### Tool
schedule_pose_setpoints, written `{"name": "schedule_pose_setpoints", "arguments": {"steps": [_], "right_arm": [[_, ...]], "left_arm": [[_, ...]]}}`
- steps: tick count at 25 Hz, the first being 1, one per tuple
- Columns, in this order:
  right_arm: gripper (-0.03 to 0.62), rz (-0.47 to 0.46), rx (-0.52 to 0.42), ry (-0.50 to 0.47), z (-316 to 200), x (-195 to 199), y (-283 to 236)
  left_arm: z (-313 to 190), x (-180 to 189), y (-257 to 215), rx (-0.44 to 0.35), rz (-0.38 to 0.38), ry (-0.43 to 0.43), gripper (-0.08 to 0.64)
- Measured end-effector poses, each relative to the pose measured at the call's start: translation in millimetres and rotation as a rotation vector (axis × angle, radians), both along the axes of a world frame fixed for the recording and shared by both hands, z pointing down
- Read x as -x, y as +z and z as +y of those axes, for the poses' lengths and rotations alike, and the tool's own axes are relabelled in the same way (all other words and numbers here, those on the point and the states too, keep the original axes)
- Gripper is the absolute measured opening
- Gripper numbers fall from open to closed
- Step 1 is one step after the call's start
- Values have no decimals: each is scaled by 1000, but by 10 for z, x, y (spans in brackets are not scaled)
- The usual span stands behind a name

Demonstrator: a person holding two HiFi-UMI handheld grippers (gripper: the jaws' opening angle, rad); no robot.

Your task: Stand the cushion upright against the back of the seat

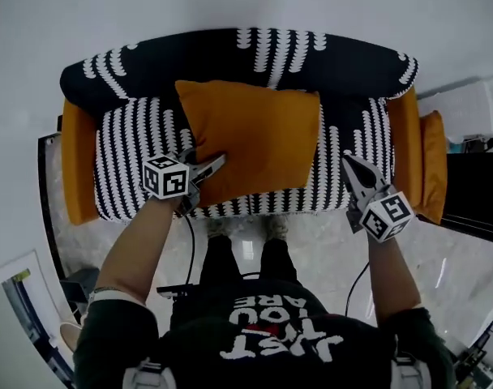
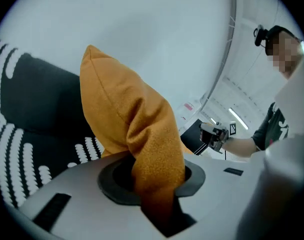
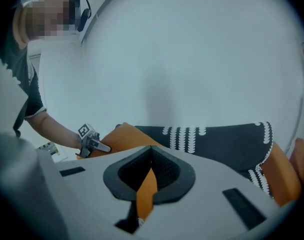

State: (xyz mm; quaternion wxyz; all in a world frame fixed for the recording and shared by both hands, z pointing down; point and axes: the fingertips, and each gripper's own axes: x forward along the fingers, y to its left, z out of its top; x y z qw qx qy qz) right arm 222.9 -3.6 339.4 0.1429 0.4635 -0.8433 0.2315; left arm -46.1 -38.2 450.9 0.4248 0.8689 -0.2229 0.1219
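An orange cushion (image 1: pixel 255 136) is lifted off the black-and-white patterned seat (image 1: pixel 129 160), tilted, with its top edge near the sofa's back (image 1: pixel 230 55). My left gripper (image 1: pixel 218 162) is shut on the cushion's lower left corner. In the left gripper view the fabric (image 2: pixel 127 119) bunches between the pads (image 2: pixel 109 184) of the left gripper (image 2: pixel 152 176). My right gripper (image 1: pixel 346 160) hovers over the seat's right part, jaws together, a little apart from the cushion's right edge. In the right gripper view only an orange sliver shows in the slit of the right gripper (image 3: pixel 151 169), and the cushion (image 3: pixel 127 136) lies to the left.
Orange armrests (image 1: pixel 78 160) (image 1: pixel 405 136) close both ends of the sofa, with another orange pad (image 1: pixel 433 164) outside the right one. A dark table (image 1: pixel 473 193) stands to the right. The person's legs (image 1: pixel 246 258) are against the seat's front edge, on a glossy marble floor.
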Motion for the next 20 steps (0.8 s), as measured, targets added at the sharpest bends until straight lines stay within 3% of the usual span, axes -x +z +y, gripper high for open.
{"name": "schedule_pose_setpoints", "arguments": {"steps": [11,20], "right_arm": [[25,25,-200,4,-261,-106,-1206],[25,48,-310,-15,-412,-214,-1912]], "left_arm": [[-601,412,-2418,-455,-275,208,120],[-1028,596,-4169,-725,-531,385,123]]}}
